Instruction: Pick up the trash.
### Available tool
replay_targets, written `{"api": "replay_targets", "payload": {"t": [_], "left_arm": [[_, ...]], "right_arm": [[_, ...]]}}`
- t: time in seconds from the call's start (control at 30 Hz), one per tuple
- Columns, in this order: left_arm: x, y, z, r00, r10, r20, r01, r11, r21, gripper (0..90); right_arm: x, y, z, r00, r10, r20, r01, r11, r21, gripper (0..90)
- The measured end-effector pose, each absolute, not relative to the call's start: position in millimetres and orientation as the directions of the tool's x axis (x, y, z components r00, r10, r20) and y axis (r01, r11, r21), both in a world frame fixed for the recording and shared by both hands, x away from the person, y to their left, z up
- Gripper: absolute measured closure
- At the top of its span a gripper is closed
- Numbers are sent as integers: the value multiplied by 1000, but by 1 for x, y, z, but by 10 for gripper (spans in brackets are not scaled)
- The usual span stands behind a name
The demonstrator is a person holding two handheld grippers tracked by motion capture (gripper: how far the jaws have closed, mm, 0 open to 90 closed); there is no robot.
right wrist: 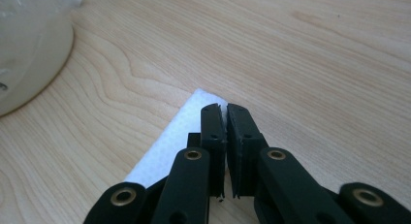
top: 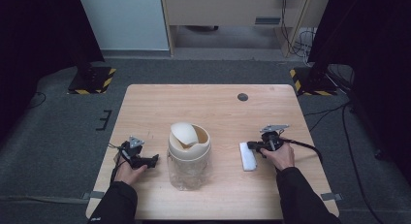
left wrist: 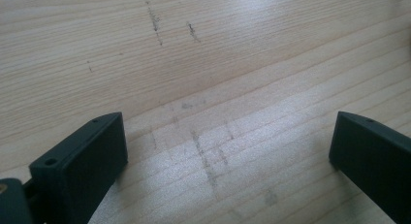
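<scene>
Your left gripper [top: 154,159], jaws wide, empty, left of the jug [top: 189,155] | your right gripper [top: 251,145], jaws together over the white pad [top: 247,156], right of jug; grip on pad unclear | jug's open lid [top: 183,133] hides its inside | table hole [top: 243,96] beyond jug.

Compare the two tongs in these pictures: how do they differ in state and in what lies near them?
The left tongs stand wide open over bare table; the right tongs are shut. The left tongs have nothing beneath, while the right tongs sit over the white pad. Both are black and hand-held.
</scene>
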State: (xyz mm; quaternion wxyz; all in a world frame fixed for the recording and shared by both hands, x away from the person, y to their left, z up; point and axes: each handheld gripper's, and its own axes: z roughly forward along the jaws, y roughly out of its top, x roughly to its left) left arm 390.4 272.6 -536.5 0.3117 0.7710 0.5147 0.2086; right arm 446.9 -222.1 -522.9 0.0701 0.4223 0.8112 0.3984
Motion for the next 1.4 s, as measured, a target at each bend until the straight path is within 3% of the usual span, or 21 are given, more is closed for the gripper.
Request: {"api": "replay_targets", "payload": {"t": [0.5,1.4], "left_arm": [[390,273,-537,383,924,1,664,-276,695,0],[390,273,-537,383,924,1,664,-276,695,0]], "right_arm": [[443,-230,-487,-648,718,254,532,188,826,869],[429,-237,-415,-680,704,204,308,22,951,871]]}}
